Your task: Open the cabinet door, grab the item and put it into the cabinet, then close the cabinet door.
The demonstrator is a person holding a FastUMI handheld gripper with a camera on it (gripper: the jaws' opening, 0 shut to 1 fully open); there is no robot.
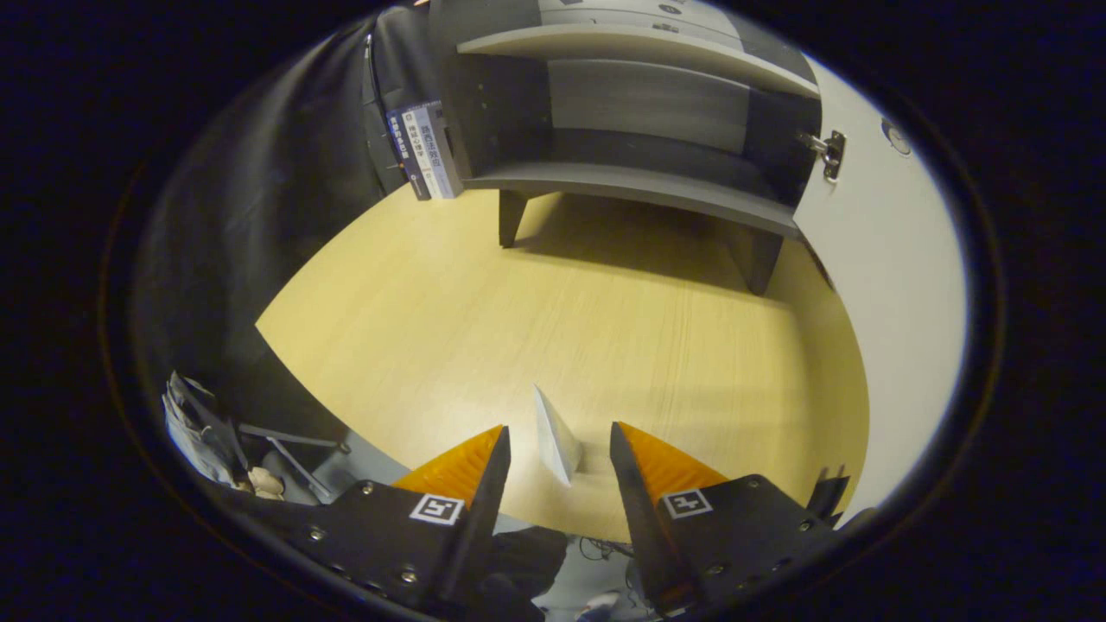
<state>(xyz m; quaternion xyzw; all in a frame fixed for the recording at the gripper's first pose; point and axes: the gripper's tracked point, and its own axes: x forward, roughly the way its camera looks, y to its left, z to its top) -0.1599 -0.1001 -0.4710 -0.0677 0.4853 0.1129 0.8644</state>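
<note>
A small, thin, pale item (556, 441) stands on edge on the wooden table (605, 328), near its front edge. My gripper (558, 429) is open, with the item between the fingertips and a gap on each side; neither finger presses on it. Beyond, at the back of the table, the grey cabinet (631, 186) stands on short legs. Its door (881, 242) is swung wide open to the right, with a metal hinge (827, 153) showing on its pale inner face. The cabinet's lower compartment (648, 130) looks empty.
Several upright books (425, 154) lean against the cabinet's left side. The open door runs along the table's right side. Below the table's front left corner, on the floor, lie a metal frame and some clutter (212, 432).
</note>
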